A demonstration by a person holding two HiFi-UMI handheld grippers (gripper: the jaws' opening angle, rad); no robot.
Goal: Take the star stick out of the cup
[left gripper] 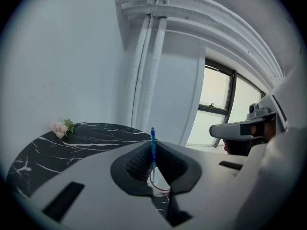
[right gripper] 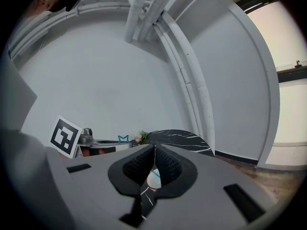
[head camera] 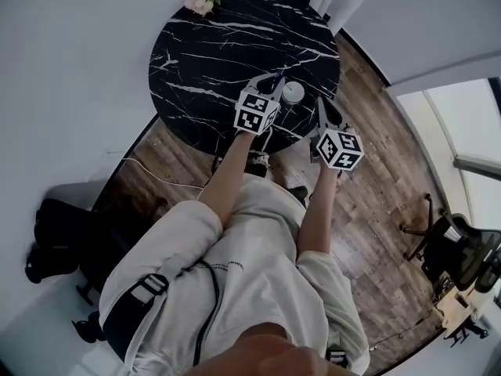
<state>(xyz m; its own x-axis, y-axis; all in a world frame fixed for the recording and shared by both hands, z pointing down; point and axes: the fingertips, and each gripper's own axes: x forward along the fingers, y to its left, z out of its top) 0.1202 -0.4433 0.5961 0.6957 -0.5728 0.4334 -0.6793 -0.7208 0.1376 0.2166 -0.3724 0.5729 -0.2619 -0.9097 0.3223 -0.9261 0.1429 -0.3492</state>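
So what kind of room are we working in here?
Probably an office or studio corner: a round black marble-look table against white walls, a plank wood floor, a black office chair off to the side, and a large window.

table (head camera: 203, 53): glossy black marble look, white veins. floor (head camera: 376, 178): matt brown wood planks. left gripper (left gripper: 152, 150) and right gripper (right gripper: 154, 150) shells: smooth matt grey plastic; pads (left gripper: 136, 163) black, ribbed. star stick (left gripper: 153, 137): glossy blue plastic. cup (head camera: 293, 92): smooth white. shirt (head camera: 250, 272): pale matt cloth.
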